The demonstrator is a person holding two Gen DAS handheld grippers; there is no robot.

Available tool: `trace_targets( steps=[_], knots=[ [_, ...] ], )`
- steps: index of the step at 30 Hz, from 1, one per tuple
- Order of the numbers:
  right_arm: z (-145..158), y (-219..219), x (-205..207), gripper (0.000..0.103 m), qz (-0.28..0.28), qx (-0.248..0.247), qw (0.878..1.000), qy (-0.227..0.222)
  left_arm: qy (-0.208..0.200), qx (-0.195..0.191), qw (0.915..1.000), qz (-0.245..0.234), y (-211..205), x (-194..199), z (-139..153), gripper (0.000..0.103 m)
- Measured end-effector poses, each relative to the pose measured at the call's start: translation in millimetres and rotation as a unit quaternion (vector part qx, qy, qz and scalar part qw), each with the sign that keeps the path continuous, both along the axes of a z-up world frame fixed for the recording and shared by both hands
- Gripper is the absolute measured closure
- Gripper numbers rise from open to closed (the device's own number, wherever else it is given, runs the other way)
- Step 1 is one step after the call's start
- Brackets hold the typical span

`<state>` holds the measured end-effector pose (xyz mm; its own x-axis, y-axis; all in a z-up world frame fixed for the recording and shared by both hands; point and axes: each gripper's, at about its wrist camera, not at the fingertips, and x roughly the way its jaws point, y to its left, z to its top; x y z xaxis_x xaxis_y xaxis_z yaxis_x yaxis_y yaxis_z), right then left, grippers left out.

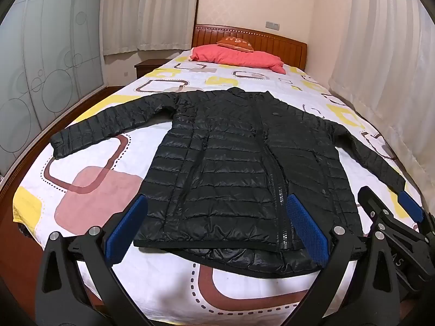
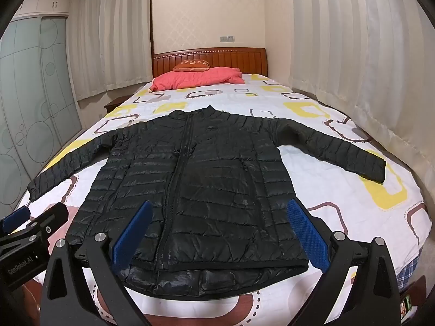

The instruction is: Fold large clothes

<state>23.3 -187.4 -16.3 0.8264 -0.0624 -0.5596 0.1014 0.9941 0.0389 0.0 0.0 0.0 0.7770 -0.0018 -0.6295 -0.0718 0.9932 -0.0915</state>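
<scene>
Jacket: a black quilted puffer jacket [image 1: 231, 157] lies spread flat, front up and zipped, on the foot half of the bed, its hem just inside the foot edge and its collar toward the headboard.
Sleeves: both are stretched out to the sides, the left cuff [image 1: 58, 146] near the bed's left edge and the right cuff [image 2: 376, 169] near its right edge.
Hem: the back panel shows as a glossy strip below the front hem, closest to the foot edge.
Bed: a sheet [image 2: 339, 190] printed with yellow, brown and pink rounded squares covers the mattress; a wooden headboard [image 2: 209, 58] closes the far end.
Far end: a folded coral quilt [image 2: 198, 81] lies at the head edge with a small orange cushion [image 2: 193, 65] on top of it.
Left gripper [image 1: 214, 231]: jaws spread as wide as they go, blue pads framing the hem's left half, hovering above it, nothing gripped.
Right gripper [image 2: 217, 233]: jaws likewise fully spread, poised over the hem's right half, nothing between the pads but air.
Spacing: the two tools hang side by side at the foot edge, each showing at the rim of the other's view.
Room: pale curtains [image 2: 353, 54] hang along the bed's right edge; a frosted glass wardrobe door [image 1: 40, 68] stands beyond its left edge.
</scene>
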Motion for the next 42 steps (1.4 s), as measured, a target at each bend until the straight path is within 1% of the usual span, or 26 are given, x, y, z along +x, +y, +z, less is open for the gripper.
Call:
trace_targets(
  steps=[21, 23, 31, 40, 41, 42],
  knots=[
    [-2, 0, 1, 0.004, 0.000, 0.001, 1.000, 0.001, 0.002, 0.003, 1.0000, 0.006, -2, -2, 0, 0.002],
    [-2, 1, 0, 0.004, 0.000, 0.001, 1.000, 0.001, 0.003, 0.002, 1.0000, 0.000, 0, 0, 0, 0.002],
    [-1, 1, -1, 0.004, 0.001, 0.001, 1.000, 0.001, 0.006, -0.002, 1.0000, 0.003, 1, 0, -2, 0.002],
    [0, 1, -1, 0.004, 0.001, 0.001, 1.000, 0.001, 0.008, -0.010, 0.9999, 0.000, -10, -9, -9, 0.002],
    [-1, 1, -1, 0.004, 0.001, 0.001, 1.000, 0.002, 0.010, -0.013, 0.9999, 0.004, 5, -2, -10, 0.002],
    [-1, 1, -1, 0.004, 0.002, 0.001, 1.000, 0.002, 0.012, -0.014, 0.9998, 0.005, 6, 0, -8, 0.002]
  ],
)
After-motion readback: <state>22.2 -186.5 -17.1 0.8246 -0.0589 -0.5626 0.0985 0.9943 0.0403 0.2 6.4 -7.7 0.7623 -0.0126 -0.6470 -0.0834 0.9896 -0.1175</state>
